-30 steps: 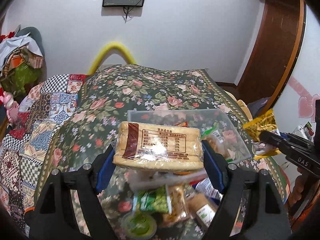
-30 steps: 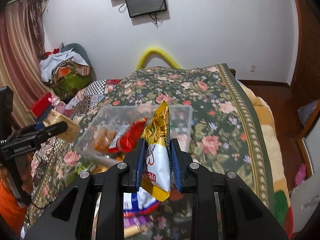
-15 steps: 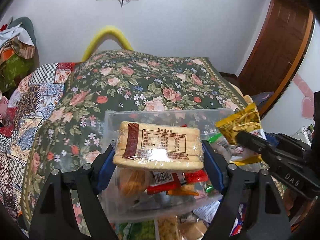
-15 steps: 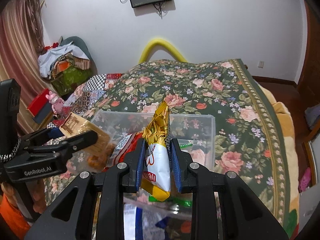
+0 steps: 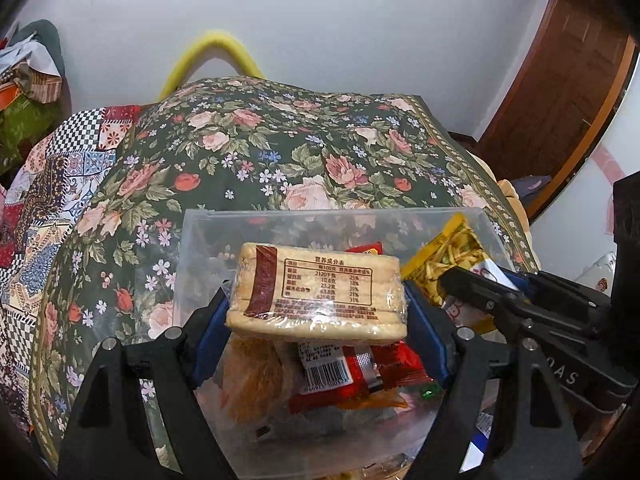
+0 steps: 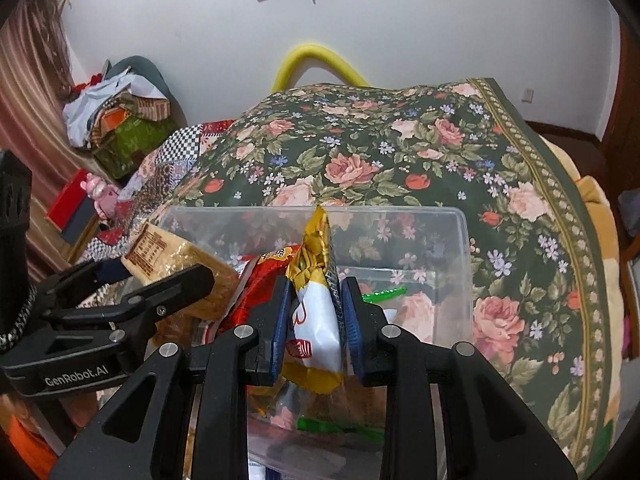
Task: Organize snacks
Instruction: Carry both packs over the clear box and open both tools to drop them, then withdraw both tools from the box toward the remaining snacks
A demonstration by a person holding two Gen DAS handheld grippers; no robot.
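Observation:
My left gripper [image 5: 316,312] is shut on a beige wrapped cracker pack [image 5: 316,292] and holds it over the left half of a clear plastic bin [image 5: 208,220]. My right gripper [image 6: 316,312] is shut on a yellow-and-white snack bag [image 6: 316,320] and holds it upright over the same bin [image 6: 460,224]. In the bin lie a red packet [image 5: 352,380], an orange-brown snack bag [image 5: 256,380] and a green-wrapped item [image 6: 384,293]. The right gripper with its bag [image 5: 452,260] shows at the right of the left wrist view; the left gripper [image 6: 120,300] shows at the left of the right wrist view.
The bin sits on a bed with a dark floral blanket [image 5: 280,152]. A yellow hoop [image 5: 216,48] stands at the bed's far end against the white wall. Piled clothes and boxes [image 6: 120,120] lie at the far left. A brown door [image 5: 560,100] is at the right.
Both grippers have moved forward with their packs, from short of the bin to over its inside. The loose snacks near the bin's front edge have dropped out of view.

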